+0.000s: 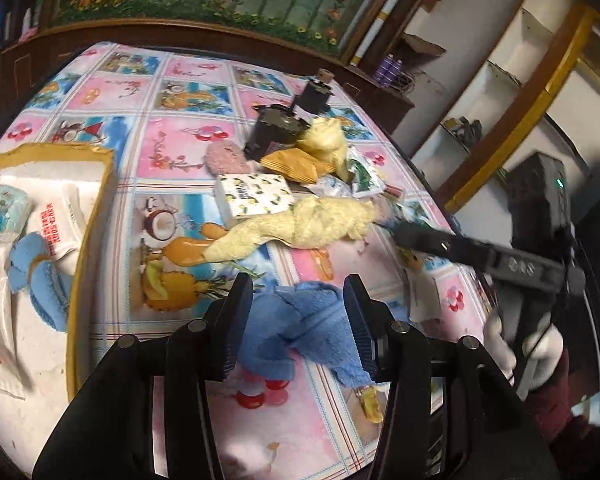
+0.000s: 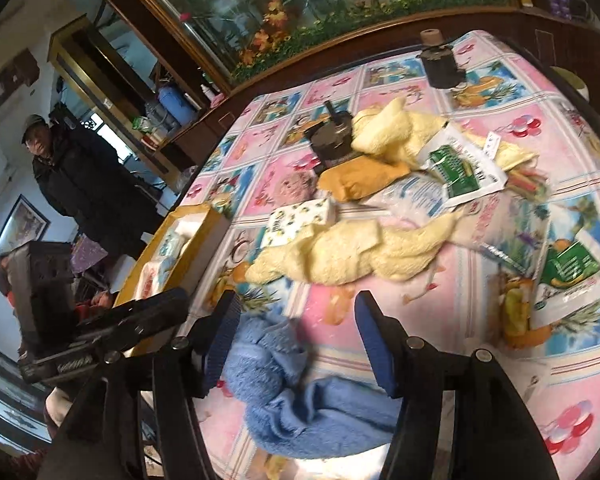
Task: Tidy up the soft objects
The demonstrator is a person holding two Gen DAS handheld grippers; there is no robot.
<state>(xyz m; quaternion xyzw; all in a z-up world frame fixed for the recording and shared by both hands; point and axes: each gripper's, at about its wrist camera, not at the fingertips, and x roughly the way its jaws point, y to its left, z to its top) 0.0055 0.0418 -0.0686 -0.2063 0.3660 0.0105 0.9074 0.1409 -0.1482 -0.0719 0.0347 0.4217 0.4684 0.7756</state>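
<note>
Box [image 1: 96, 208] w/ packets sits far left. Your left gripper [image 1: 298, 320] pinches the blue towel [image 1: 300, 328], near centre. Towel's long axis runs near-right to far-left, so swing it left toward the box. Right gripper [image 2: 296, 344] is spread, pads clear, towel just below it. Yellow towel [image 1: 300, 224] lies beyond on the patterned cloth [image 1: 180, 148]; shelves far right.

**What the two cameras leave unclear**

The blue towel [image 1: 300, 320] runs under the left gripper's [image 1: 300, 316] fingers, so its near end is hidden. Whether the pads press it cannot be told. The right gripper [image 1: 412, 236] is smeared by motion there. The box [image 1: 96, 208] is cut off at the left edge. Print on the green packets [image 2: 456, 172] is too small to read.
</note>
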